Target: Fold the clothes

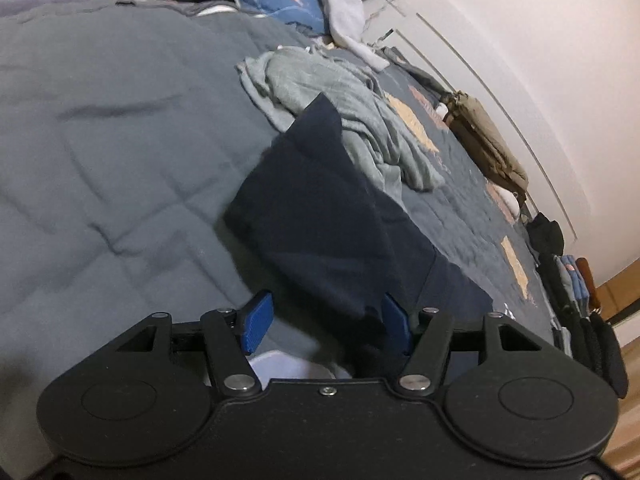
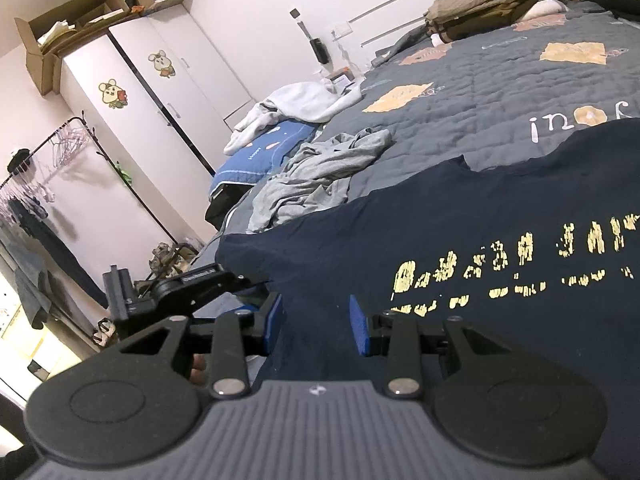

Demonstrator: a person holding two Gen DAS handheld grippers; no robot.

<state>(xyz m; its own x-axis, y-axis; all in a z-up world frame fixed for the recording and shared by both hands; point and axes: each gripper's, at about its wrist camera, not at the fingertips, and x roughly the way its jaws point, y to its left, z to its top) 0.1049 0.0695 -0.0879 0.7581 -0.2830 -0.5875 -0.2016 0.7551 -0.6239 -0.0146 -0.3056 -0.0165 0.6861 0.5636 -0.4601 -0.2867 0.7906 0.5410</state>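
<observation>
Crowding navy shirt (image 1: 332, 216): crumpled grey garment (image 1: 336, 104).

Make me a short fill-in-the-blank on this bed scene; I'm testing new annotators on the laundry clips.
1. The navy shirt carries cracked lettering in ____.
2. The crumpled garment beyond it is ____ in colour.
3. The fingers of the left gripper have pads coloured ____.
4. The wardrobe doors bear cartoon ____ stickers.

Missing words: gold; grey; blue; mouse
</observation>
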